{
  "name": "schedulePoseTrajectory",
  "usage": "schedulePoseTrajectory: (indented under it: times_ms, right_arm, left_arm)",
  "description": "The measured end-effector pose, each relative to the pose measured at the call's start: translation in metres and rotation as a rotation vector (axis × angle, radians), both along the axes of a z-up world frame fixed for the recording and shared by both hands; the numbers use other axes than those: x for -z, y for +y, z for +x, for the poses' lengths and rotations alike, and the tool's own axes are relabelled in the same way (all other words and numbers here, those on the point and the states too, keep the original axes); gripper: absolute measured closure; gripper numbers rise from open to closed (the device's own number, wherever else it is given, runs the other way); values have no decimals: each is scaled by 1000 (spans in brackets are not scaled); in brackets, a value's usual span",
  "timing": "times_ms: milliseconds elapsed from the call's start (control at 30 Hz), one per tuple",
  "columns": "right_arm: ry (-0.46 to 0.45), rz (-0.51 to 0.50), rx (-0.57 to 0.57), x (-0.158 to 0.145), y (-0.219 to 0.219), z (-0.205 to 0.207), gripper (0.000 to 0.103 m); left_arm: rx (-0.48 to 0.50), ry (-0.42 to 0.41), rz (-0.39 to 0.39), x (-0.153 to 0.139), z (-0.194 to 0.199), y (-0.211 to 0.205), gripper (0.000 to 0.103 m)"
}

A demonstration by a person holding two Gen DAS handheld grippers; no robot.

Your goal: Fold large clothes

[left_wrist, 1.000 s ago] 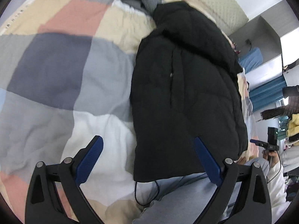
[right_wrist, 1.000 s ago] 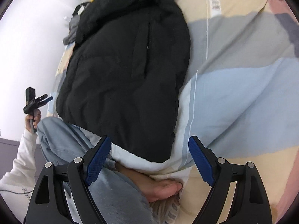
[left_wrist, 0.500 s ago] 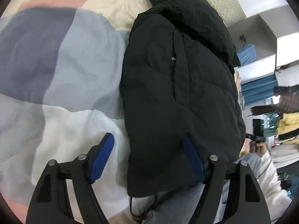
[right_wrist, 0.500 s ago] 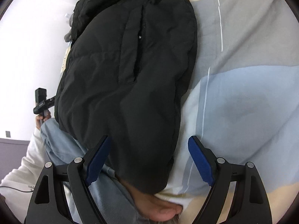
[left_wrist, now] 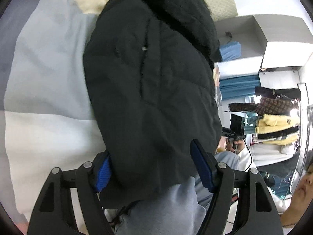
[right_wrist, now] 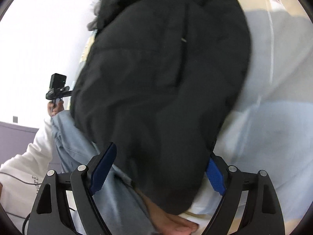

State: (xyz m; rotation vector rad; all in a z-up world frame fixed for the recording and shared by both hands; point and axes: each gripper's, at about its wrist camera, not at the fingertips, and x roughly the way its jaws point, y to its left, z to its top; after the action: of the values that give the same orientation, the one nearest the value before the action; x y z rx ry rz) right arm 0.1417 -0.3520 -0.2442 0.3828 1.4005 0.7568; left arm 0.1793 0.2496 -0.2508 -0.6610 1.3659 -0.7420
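Hem first: a black padded jacket [left_wrist: 152, 90] lies lengthwise on a patchwork quilt [left_wrist: 45, 82] spread over a bed, its hood end far from the cameras and its bottom edge resting against the knees of a seated person in pale blue trousers [right_wrist: 78, 143]. Both tools sit at that near edge, one at each bottom corner, apparently to take hold of it for a fold toward the hood. To do the step well, each claw should probably bite past the puffy rim so that both layers are caught, the two corners should be gripped at matching depth, and the lift should be even, since thick padding is likely to slip from a shallow pinch or sag in the middle. The left gripper [left_wrist: 150, 168] stands moderately wide, with the jacket's corner bulging between its blue pads; the fabric hides part of one pad, and the other stands clear of the cloth on the knee side, so nothing appears pinched yet. The right gripper [right_wrist: 162, 168] is wide open, straddling the opposite corner; one pad hangs over the trouser leg, the other is half hidden behind the jacket's edge, and it holds nothing. A bare foot [right_wrist: 176, 225] shows under the hem in the right view.
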Motion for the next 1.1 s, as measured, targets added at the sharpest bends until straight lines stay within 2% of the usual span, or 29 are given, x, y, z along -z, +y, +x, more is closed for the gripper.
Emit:
schedulePoseTrajectory:
  times_ms: [133,267,400,467,500,533,600,633,700,733,767,800,833,900,933,967,1100]
  right_arm:
    - [-23,2,-20,-7,8,-1,18]
    - [-51,26,-35,-14,7,-2,18]
    - [-15,-9,-16,-3,8,0,18]
    - [63,-45,-7,14,13,2,20]
    - [102,-70,-8,23,15,2,24]
    - [89,-94,9,29,17,3,26]
    - [91,-77,15,24,20,4,28]
    - [82,-65,6,17,24,4,31]
    - [57,-70,-17,4,33,0,46]
    - [35,-90,-31,-7,39,-2,53]
    - [19,-105,-34,-13,42,-2,69]
    - [-4,-124,-33,-21,44,-2,83]
    - [-24,-136,-28,-29,46,-1,88]
    - [-79,-153,-7,-48,47,-2,93]
    - [-106,-154,-1,-58,47,-3,94]
    - [-138,-155,2,-70,48,-5,95]
    - [-245,-154,56,-112,44,-13,96]
  left_arm:
    - [11,-25,-57,-15,-8,5,30]
    - [13,-23,-53,-15,-6,-4,30]
    - [7,63,15,12,7,-10,30]
    - [0,139,59,33,14,-13,30]
    - [-7,181,68,40,17,-11,30]
    - [-30,224,77,47,20,-7,30]
    - [-92,272,77,50,23,-2,30]
    - [-95,263,83,46,24,-4,30]
    - [-59,224,92,32,22,-14,31]
    - [-41,208,81,25,20,-21,37]
    - [-24,188,80,19,19,-28,49]
    - [-16,159,100,11,18,-35,54]
    - [-17,139,121,5,18,-41,62]
    - [-34,111,144,-9,16,-47,78]
    - [-59,87,155,-18,15,-46,90]
    - [-103,63,159,-27,13,-42,95]
    - [-227,-33,155,-68,1,-29,97]
